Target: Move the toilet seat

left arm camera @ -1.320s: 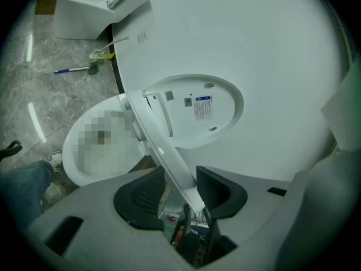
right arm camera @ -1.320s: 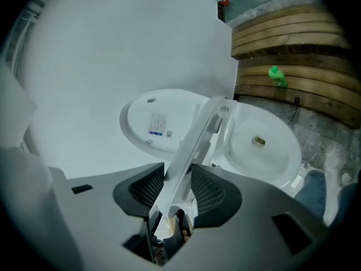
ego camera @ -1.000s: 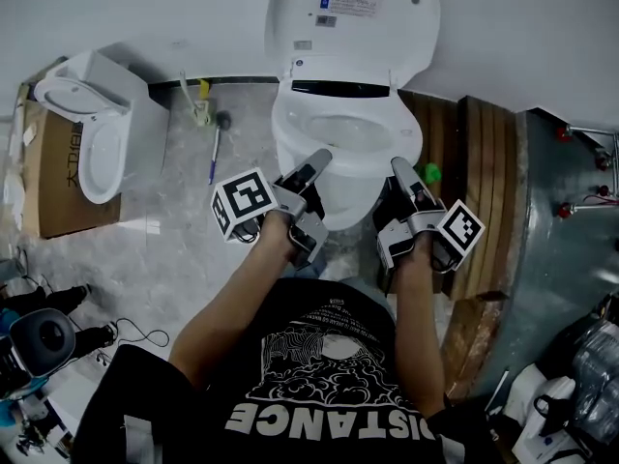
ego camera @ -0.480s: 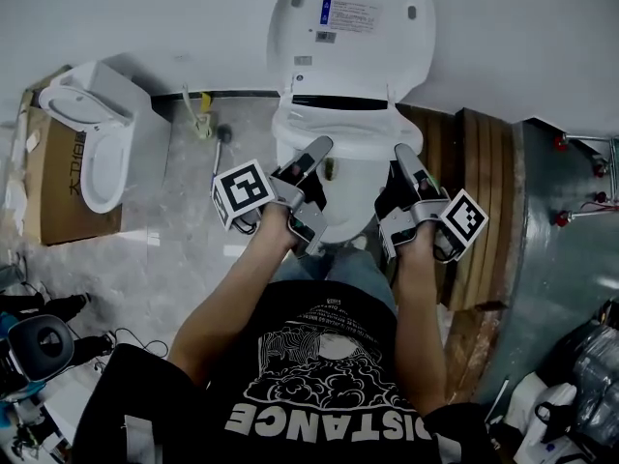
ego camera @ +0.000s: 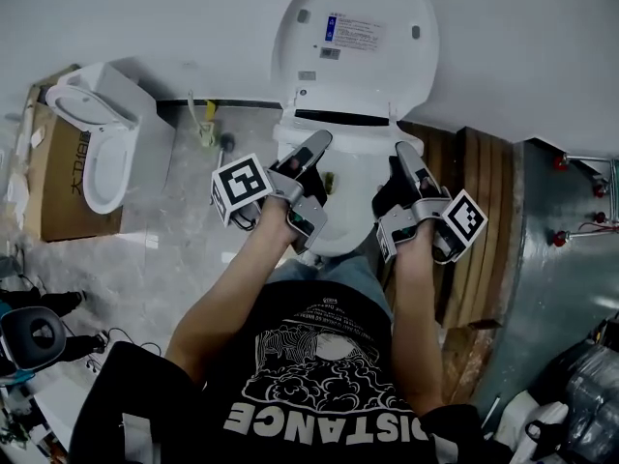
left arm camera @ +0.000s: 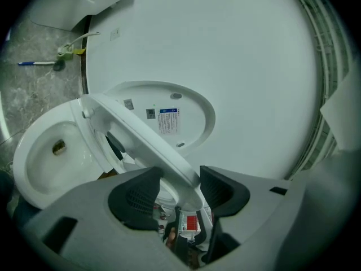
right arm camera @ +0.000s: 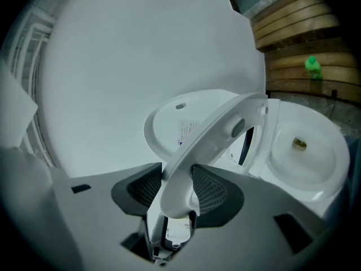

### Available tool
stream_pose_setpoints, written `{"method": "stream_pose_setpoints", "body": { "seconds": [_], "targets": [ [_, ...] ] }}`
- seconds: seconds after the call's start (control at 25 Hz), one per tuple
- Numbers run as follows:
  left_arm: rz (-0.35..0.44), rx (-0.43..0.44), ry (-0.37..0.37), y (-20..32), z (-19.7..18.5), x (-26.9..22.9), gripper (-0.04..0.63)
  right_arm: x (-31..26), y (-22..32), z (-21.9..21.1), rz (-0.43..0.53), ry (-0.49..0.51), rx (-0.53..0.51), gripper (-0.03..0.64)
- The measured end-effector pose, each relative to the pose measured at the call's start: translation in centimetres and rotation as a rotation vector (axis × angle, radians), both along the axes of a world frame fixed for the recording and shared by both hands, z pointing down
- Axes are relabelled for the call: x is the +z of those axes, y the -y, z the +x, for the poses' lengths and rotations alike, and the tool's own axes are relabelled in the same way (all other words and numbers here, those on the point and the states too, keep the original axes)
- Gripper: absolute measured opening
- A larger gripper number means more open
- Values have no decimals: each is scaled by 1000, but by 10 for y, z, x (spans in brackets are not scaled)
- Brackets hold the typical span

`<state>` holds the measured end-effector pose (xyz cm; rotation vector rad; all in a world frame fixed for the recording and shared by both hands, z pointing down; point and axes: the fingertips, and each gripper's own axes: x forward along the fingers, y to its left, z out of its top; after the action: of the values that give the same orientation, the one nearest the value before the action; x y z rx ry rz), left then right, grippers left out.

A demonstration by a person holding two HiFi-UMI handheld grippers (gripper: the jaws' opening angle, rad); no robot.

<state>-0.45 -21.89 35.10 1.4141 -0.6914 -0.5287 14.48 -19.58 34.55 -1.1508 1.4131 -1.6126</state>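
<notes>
- Toilet bowl (ego camera: 338,225): white, standing on the floor against the wall, directly before the person; uncovered.
- Lid (ego camera: 356,42): fully upright, leaning on the wall, clear of the seat's swing.
- Toilet seat (right arm camera: 217,129): white ring hinged at the bowl's rear, tilted partway up between bowl and lid. One side rim sits in each gripper, probably to keep the swing even. It would likely drop if released.
- Right gripper (right arm camera: 176,188): pads pinching the seat's right rim. The jaws have just been easing wider, with the rim between them.
- Left gripper (left arm camera: 179,186): likewise clamped on the left rim, its jaws also just widened around it.
</notes>
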Motion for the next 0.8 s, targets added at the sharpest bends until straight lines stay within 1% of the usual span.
{"method": "stream_pose_setpoints", "body": {
  "seconds": [0.12,0.36,0.64,0.8],
  "targets": [
    [-7,-9,-15,12,2,-4,225,-2,13,1,-6,26,-11,187],
    [2,-43,-46,22,2,-7,245,-6,24,0,16,70,-35,204],
    [60,-65,-55,25,0,-20,247,-15,27,-3,67,93,-62,204],
    [99,-75,-42,26,-3,-22,245,-18,28,-5,99,102,-64,202]
  ]
}}
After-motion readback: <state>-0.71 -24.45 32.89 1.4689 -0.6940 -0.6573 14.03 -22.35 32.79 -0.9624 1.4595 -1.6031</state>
